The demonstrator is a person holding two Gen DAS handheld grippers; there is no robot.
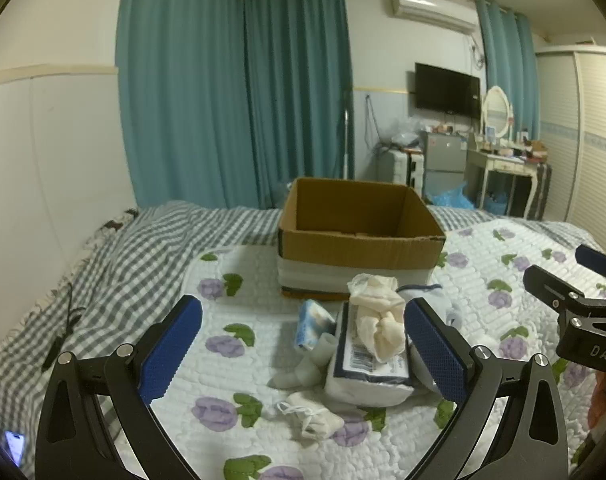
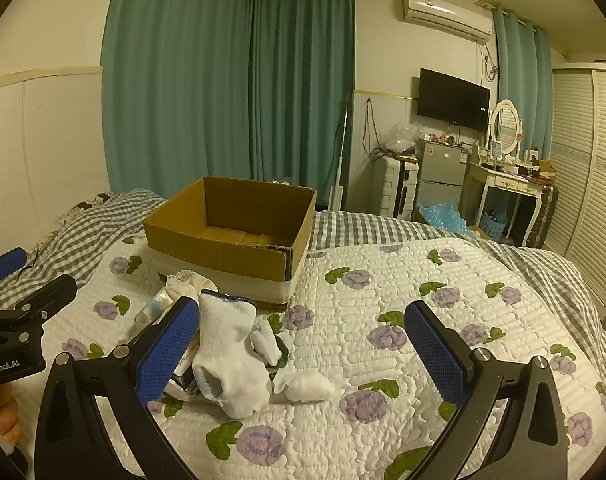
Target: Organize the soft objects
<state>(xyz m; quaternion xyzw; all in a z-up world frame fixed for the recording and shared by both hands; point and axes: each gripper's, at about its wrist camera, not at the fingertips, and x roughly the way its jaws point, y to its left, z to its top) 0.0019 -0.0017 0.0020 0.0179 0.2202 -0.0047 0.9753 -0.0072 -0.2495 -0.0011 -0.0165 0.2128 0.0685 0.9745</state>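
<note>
An open cardboard box stands on the floral quilt; it also shows in the right wrist view. In front of it lies a pile: a cream sock on a tissue pack, a blue-white packet, a small white sock. In the right wrist view a white sock and small white pieces lie beside the pile. My left gripper is open above the pile. My right gripper is open, its left finger beside the white sock.
A grey checked blanket covers the bed's far and left side. A phone lies at the lower left. Teal curtains, a suitcase, a small fridge and a dressing table stand beyond the bed.
</note>
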